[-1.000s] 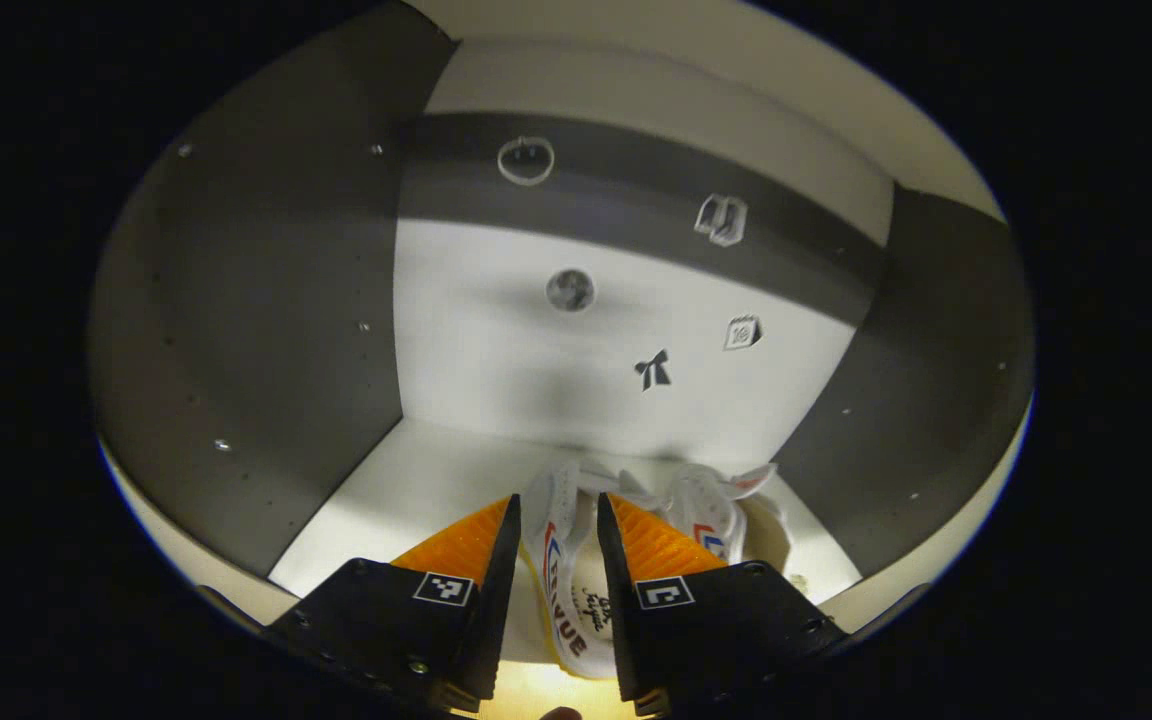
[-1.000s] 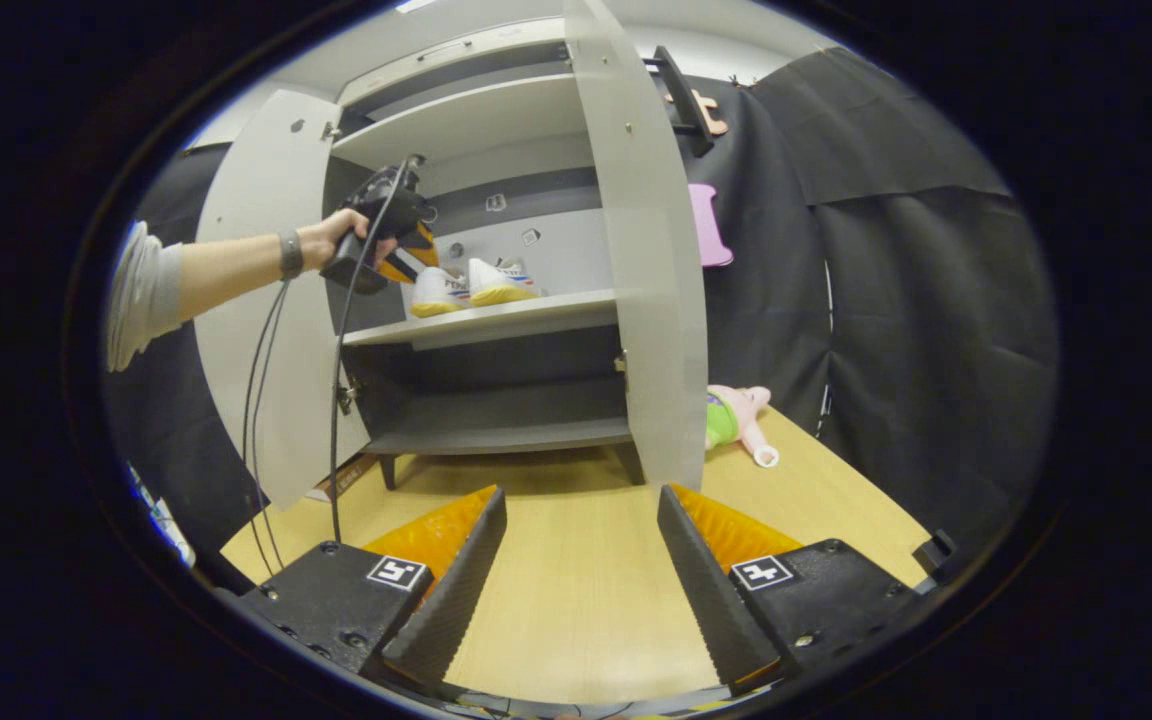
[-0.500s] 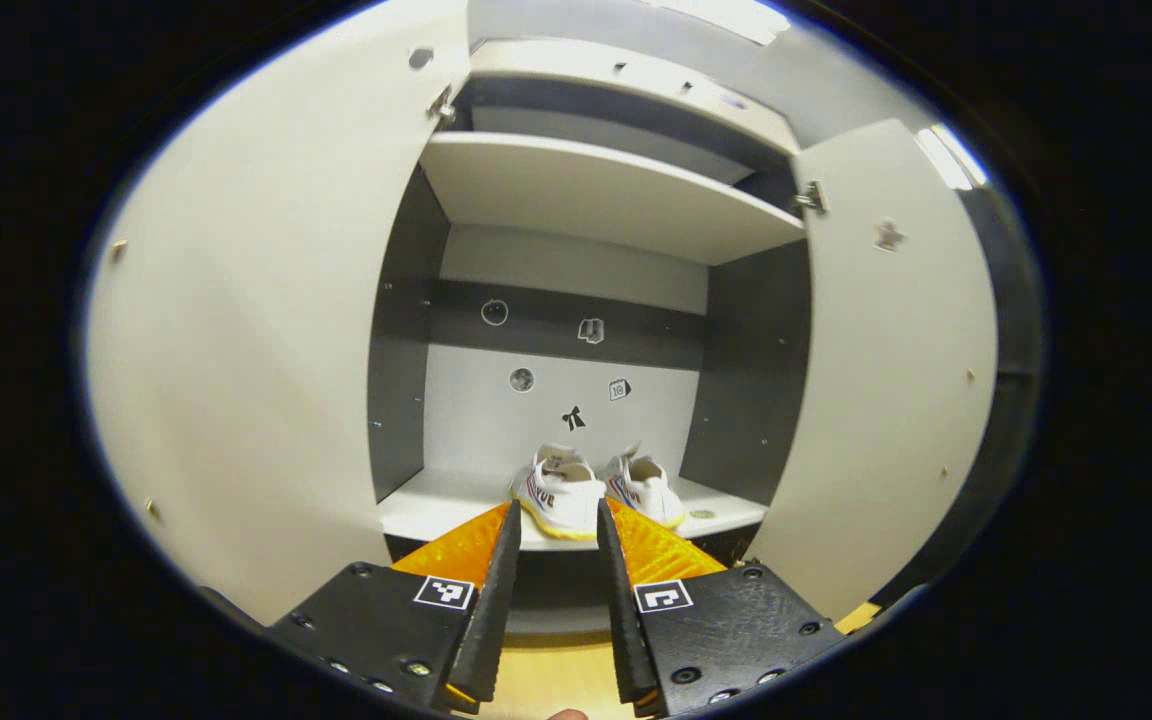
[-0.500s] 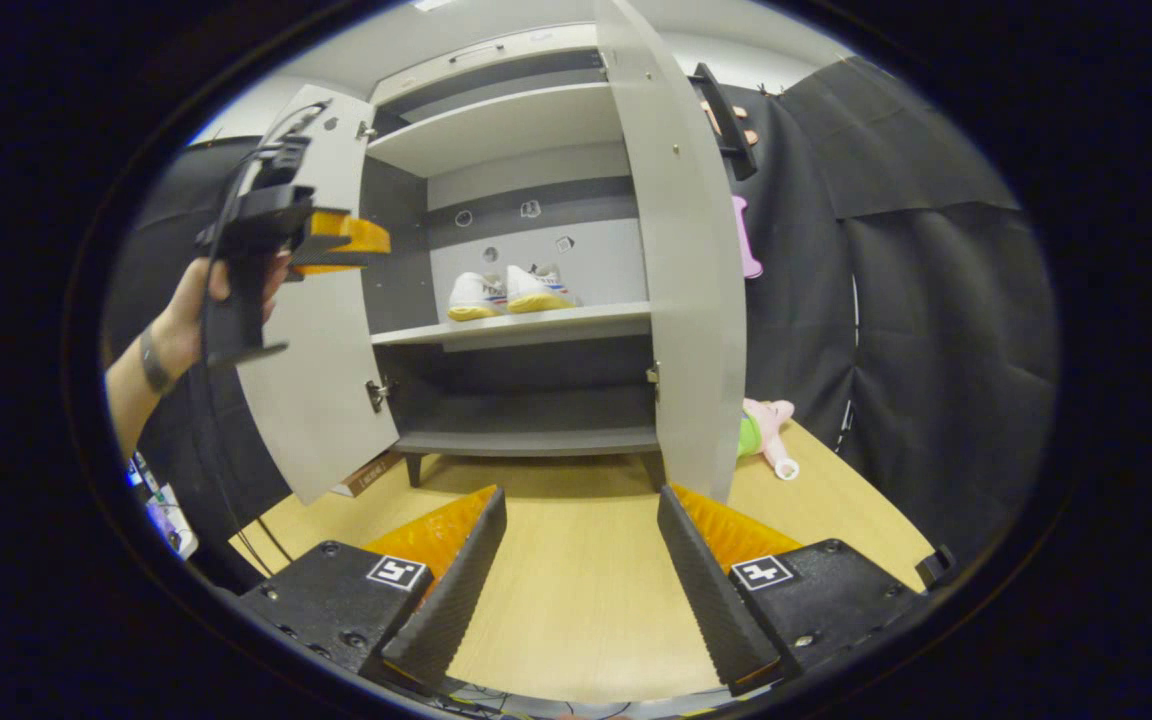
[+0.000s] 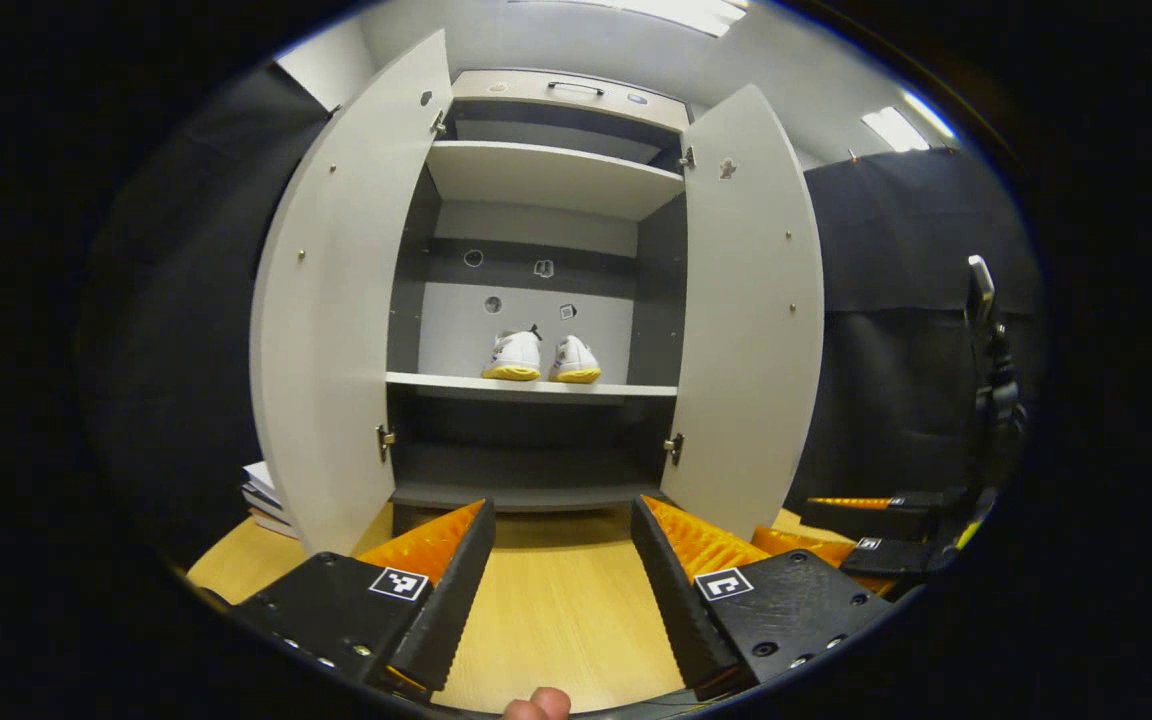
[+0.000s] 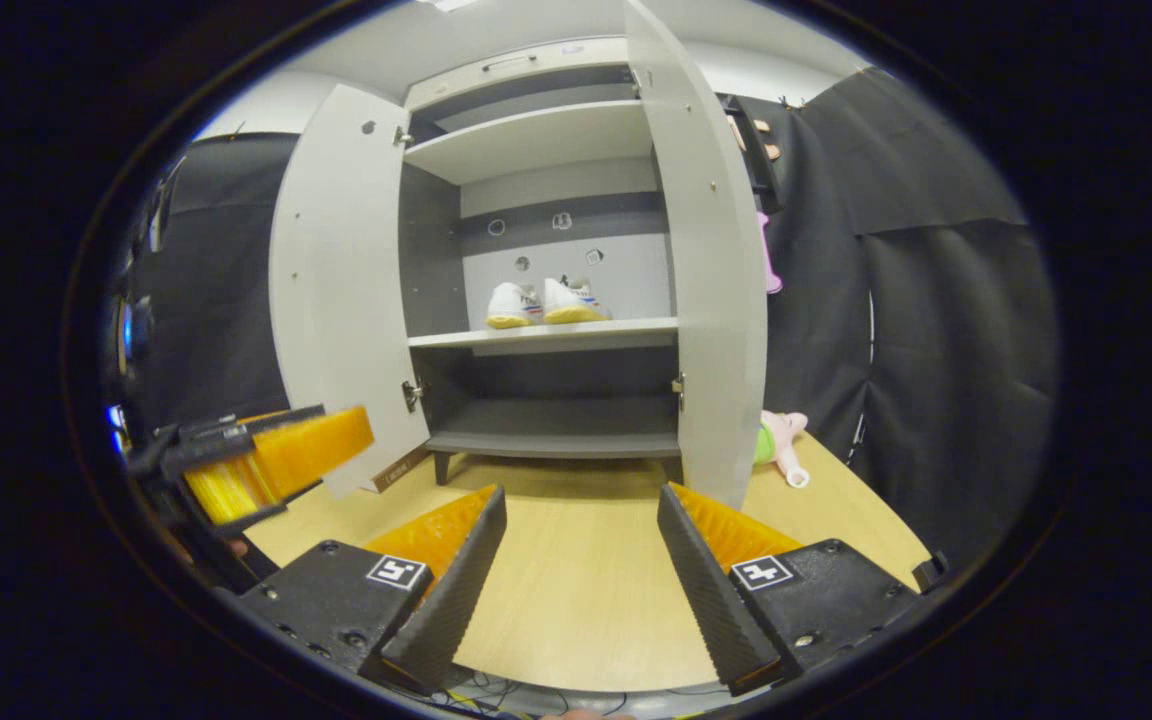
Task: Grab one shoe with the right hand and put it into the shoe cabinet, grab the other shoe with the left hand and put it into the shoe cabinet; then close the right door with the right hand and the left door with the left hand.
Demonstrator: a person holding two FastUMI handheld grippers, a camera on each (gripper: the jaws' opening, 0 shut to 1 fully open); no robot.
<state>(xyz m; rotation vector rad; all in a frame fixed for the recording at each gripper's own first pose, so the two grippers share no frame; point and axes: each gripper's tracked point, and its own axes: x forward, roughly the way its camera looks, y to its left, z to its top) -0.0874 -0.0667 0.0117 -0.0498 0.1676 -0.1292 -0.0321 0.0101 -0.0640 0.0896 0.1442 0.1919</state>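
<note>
Two white shoes with yellow soles, the left shoe (image 5: 514, 356) and the right shoe (image 5: 573, 360), stand side by side on the middle shelf (image 5: 456, 381) of the shoe cabinet; the right gripper view shows them as the left shoe (image 6: 510, 305) and the right shoe (image 6: 572, 300). Both doors, the left door (image 5: 326, 300) and the right door (image 5: 751, 300), stand wide open. My left gripper (image 5: 558, 512) is open and empty, back from the cabinet over the wooden floor. Beside it, my right gripper (image 6: 578, 500) is open and empty too. The left gripper (image 6: 266, 460) appears at the right gripper view's left edge.
A wooden floor (image 6: 576, 580) lies before the cabinet. A pink and green plush toy (image 6: 779, 444) lies to the right of the right door (image 6: 711, 290). Stacked papers (image 5: 261, 490) sit left of the left door. The lower shelf (image 5: 516, 490) is bare.
My left gripper let go of the shoe on the shelf, drew back out of the cabinet and down, and its jaws opened wider. The right gripper kept still and open.
</note>
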